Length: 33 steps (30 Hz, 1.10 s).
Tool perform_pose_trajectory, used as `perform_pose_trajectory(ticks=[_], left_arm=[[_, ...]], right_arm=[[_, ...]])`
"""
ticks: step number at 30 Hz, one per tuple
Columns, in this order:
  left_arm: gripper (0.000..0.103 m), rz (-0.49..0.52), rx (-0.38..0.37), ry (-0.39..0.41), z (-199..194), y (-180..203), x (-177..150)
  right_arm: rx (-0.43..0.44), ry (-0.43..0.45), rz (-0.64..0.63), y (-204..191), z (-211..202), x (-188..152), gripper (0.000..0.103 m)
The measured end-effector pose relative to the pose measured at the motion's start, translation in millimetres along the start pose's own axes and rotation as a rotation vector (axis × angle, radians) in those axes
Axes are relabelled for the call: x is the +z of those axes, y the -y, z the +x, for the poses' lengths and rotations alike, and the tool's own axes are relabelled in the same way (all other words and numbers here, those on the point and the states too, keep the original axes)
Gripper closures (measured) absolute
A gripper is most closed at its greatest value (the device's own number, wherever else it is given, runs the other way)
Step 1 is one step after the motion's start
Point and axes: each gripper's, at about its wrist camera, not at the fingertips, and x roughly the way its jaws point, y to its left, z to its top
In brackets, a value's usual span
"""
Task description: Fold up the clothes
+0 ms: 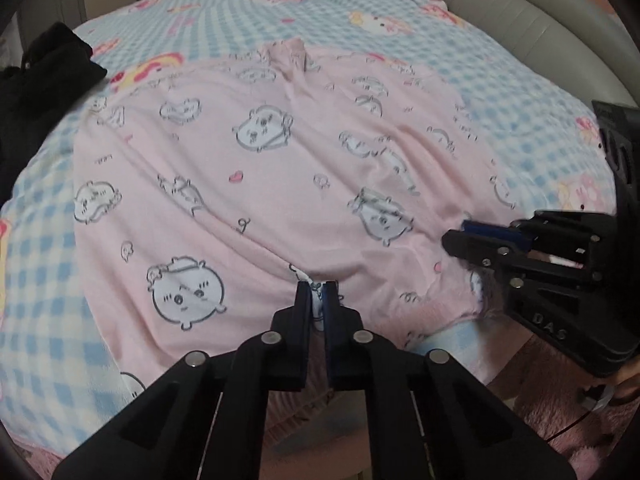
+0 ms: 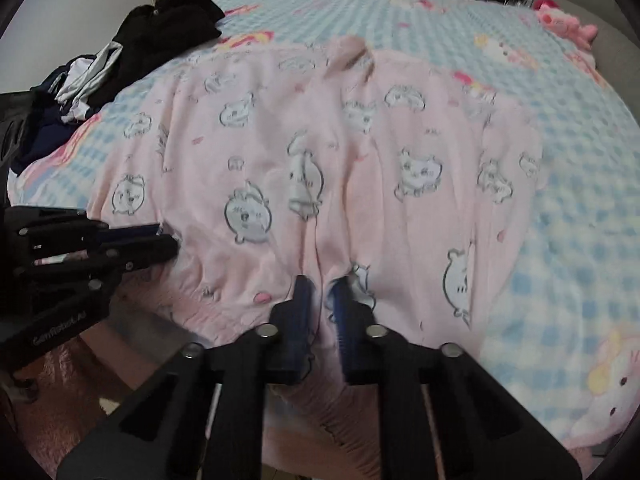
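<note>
Early stage: pink garment (image 1: 280,168) spread flat on bed, no fold yet; left gripper (image 1: 316,300) & right gripper (image 2: 322,300) both pinching its near hem

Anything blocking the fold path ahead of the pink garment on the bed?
Nothing visible. Both hand-held grippers, left and right, already pinch the pink garment's near hem. The black clothes pile sits off to the left, clear of it.

Right gripper (image 1: 456,236) "DAS"; left gripper (image 2: 172,240) perhaps "GenRobot.AI" (blurred).
</note>
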Motion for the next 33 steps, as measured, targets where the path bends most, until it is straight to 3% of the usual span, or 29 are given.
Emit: perform_pose_trajectory(ticks=[6, 8, 11, 13, 18, 20, 23, 26, 31, 33], left_arm=[[0.099, -0.032, 0.038, 0.073, -7.0, -10.9, 14.8], [0.099, -0.057, 0.031, 0.034, 7.0, -20.4, 14.1], [0.099, -0.094, 0.004, -0.025, 22.2, -32.7, 2.4], [0.098, -0.115, -0.019, -0.003, 13.5, -36.0, -3.0], [0.097, -0.169, -0.066, 0.087, -26.5, -44.0, -21.5], [0.097, -0.199, -0.023, 0.078, -33.0, -47.0, -32.0], [0.097, -0.288, -0.058, 0.052, -38.4, -60.6, -49.8], [0.097, -0.289, -0.082, 0.005, -30.5, -57.9, -61.9], [0.097, -0.263, 0.037, -0.03, -30.3, -50.7, -73.6], [0.097, -0.282, 0.03, 0.0, -37.9, -52.6, -76.9]], right_arm=[[-0.036, 0.05, -0.009, 1.8, -3.0, 16.6, 0.1], [-0.052, 0.069, 0.012, 8.2, -1.9, 24.2, 0.1], [-0.035, 0.023, 0.071, 21.7, 19.2, 30.3, 0.1], [-0.007, -0.008, 0.117, 27.8, 28.0, 26.2, 0.1], [0.07, 0.06, 0.191, 32.9, -8.9, 9.1, 0.096], [0.098, 0.067, 0.193, 28.9, -22.4, -1.1, 0.092], [0.112, 0.068, 0.148, 10.5, -31.3, -14.4, 0.085], [0.119, 0.056, 0.084, -10.0, -31.0, -23.8, 0.085], [0.059, 0.009, 0.065, -18.1, -12.9, -31.5, 0.088], [0.009, 0.009, 0.083, -8.2, -14.1, -35.0, 0.088]])
